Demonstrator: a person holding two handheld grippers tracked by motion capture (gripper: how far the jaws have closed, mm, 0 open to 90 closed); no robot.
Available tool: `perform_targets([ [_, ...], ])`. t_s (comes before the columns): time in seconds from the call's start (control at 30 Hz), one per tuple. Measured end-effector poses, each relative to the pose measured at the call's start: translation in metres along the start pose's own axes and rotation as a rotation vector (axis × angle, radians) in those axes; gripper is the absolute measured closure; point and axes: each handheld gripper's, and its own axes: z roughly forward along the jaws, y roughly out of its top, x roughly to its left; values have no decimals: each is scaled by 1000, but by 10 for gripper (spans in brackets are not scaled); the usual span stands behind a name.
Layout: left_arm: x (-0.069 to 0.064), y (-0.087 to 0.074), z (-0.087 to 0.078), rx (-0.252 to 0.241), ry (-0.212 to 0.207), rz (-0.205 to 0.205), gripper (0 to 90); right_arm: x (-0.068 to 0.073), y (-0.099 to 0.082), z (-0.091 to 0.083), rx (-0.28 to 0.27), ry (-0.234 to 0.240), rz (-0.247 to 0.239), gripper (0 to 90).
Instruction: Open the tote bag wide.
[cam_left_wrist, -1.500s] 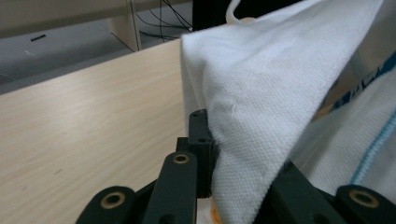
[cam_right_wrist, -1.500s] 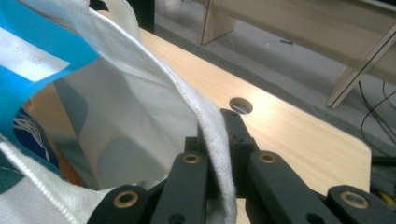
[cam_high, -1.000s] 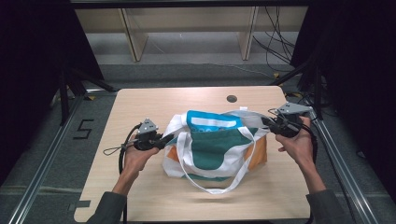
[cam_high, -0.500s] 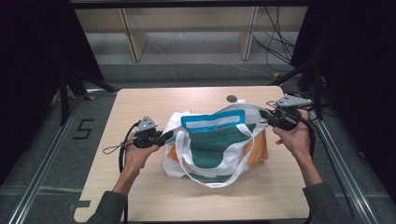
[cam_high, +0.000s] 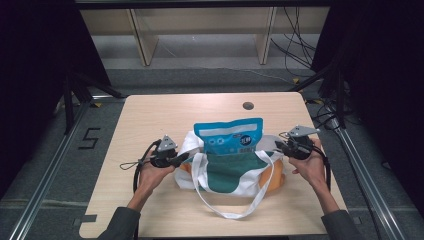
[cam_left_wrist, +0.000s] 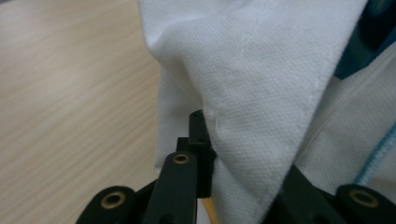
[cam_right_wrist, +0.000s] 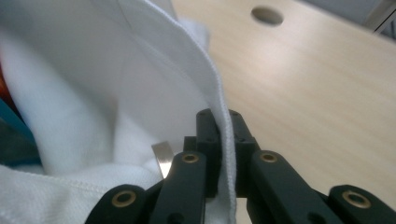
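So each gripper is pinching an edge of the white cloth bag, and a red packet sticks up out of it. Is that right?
Not quite: the packet is blue, not red, as the high view shows. The rest holds: the left gripper and right gripper each pinch an edge of the white cloth bag.

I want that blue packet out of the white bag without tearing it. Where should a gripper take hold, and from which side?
Probably the blue packet by its flat top edge, coming from above: that part stands clear of the white bag, whose rim both grippers hold open; its lower part sits inside the cloth.
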Motion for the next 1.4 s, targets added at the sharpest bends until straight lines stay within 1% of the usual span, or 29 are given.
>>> perform_targets([
  [0.07,1,-5,5,39,10,22,824,4,-12,11,51,11,-10,873],
  [0.1,0,-7,8,38,2,0,826,6,-17,16,86,18,-3,874],
  [0.13,1,-8,9,46,4,18,828,8,-21,21,104,27,6,876],
  [0.2,-4,-9,12,53,21,11,830,10,-27,26,112,25,6,877],
  [0.23,-6,-9,13,69,32,45,831,11,-28,26,112,26,10,877],
  [0.27,-8,-8,13,63,41,51,832,11,-28,27,106,26,2,877],
  [0.3,-7,-7,11,75,35,51,829,11,-28,26,111,34,21,876],
  [0.4,-4,-8,7,52,18,-3,792,11,-29,25,100,27,13,867],
  [0.47,0,-6,1,43,15,0,709,10,-27,22,77,17,34,802],
  [0.53,0,-4,-5,10,-5,-47,643,5,-24,17,62,24,61,750],
  [0.63,0,4,-21,-43,-13,-110,500,-2,-16,2,-16,23,106,667],
  [0.67,-1,7,-28,-65,-26,-131,471,-4,-13,-5,-36,29,114,643],
  [0.7,1,9,-33,-60,-33,-130,437,-5,-9,-14,-66,41,118,620],
  [0.73,0,12,-39,-81,-33,-158,408,-5,-7,-19,-76,43,110,600],
  [0.77,-2,14,-46,-102,-39,-172,407,-4,-3,-27,-85,68,123,597],
  [0.83,-6,19,-58,-136,-41,-143,430,-2,3,-45,-144,88,114,599],
  [0.87,-10,21,-62,-150,-48,-149,438,0,7,-51,-162,118,105,601],
  [0.93,-17,26,-68,-172,-67,-133,445,10,13,-63,-202,154,121,600],
  [1.0,-26,30,-71,-184,-99,-122,459,20,19,-71,-197,200,78,599],
  [1.03,-30,32,-71,-186,-119,-100,465,27,21,-74,-188,217,73,595],
  [1.1,-40,35,-68,-189,-159,-100,486,36,25,-75,-179,252,29,593],
  [1.13,-44,36,-66,-183,-178,-88,490,44,25,-75,-162,280,45,591],
  [1.17,-48,36,-63,-178,-191,-79,498,47,26,-73,-168,286,19,585],
  [1.23,-53,36,-53,-165,-204,-39,529,58,25,-69,-123,304,18,607],
  [1.27,-56,35,-49,-154,-193,-20,573,59,24,-66,-100,297,-21,676],
  [1.3,-59,34,-45,-146,-161,-3,600,63,22,-63,-74,294,-30,753],
  [1.33,-59,32,-43,-131,-145,45,673,66,20,-61,-55,287,-48,800],
  [1.37,-60,29,-42,-128,-146,36,720,68,18,-59,-41,273,-75,864],
  [1.4,-59,25,-40,-133,-168,47,756,68,16,-57,-26,272,-126,874],
])
